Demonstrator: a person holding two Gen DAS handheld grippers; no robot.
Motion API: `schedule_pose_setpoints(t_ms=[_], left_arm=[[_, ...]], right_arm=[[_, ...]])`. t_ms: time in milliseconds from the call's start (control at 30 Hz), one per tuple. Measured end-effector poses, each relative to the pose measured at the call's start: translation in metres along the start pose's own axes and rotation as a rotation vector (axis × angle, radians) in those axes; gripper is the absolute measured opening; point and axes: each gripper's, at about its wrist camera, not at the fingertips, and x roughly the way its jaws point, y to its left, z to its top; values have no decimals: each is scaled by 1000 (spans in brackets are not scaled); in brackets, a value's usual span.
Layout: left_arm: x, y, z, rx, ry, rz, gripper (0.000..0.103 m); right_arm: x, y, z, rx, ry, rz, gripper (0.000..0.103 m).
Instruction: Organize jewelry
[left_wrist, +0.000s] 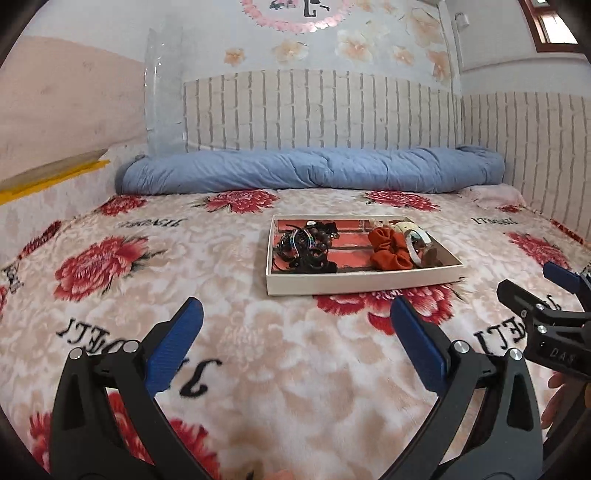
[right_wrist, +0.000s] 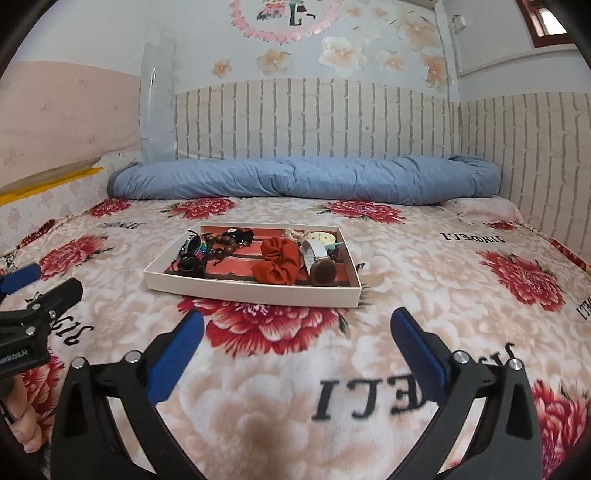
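Jewelry is lying sorted in the tray (right_wrist: 258, 293) on the bed (right_wrist: 295, 387), so I am holding my left claw (left_wrist: 295, 325) and right claw (right_wrist: 297, 332) spread wide and empty, well short of it.

Left gripper (left_wrist: 295, 317) and right gripper (right_wrist: 297, 325) side by side, jaws spread wide, nothing between them, both angled slightly downward. Holding fingers (right_wrist: 22, 413) partly visible.

Shallow white tray (right_wrist: 255, 291) on bedspread, jewelry (right_wrist: 207, 251) and scrunchies (right_wrist: 277, 260) inside
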Motion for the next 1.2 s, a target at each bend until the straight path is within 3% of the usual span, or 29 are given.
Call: schedule_pose_setpoints(t_ms=[267,333,1200], left_arm=[[-10,0,-21,3,-13,-29,98],[-13,-3,-26,15,-32,-4,98],[-15,-5,-33,39,-66,1,98]], right_arm=[[-18,3,-20,5,-59,4,99],[-22,2,-22,12,-80,10,99],[-23,9,-31,-15,-93,14,99]])
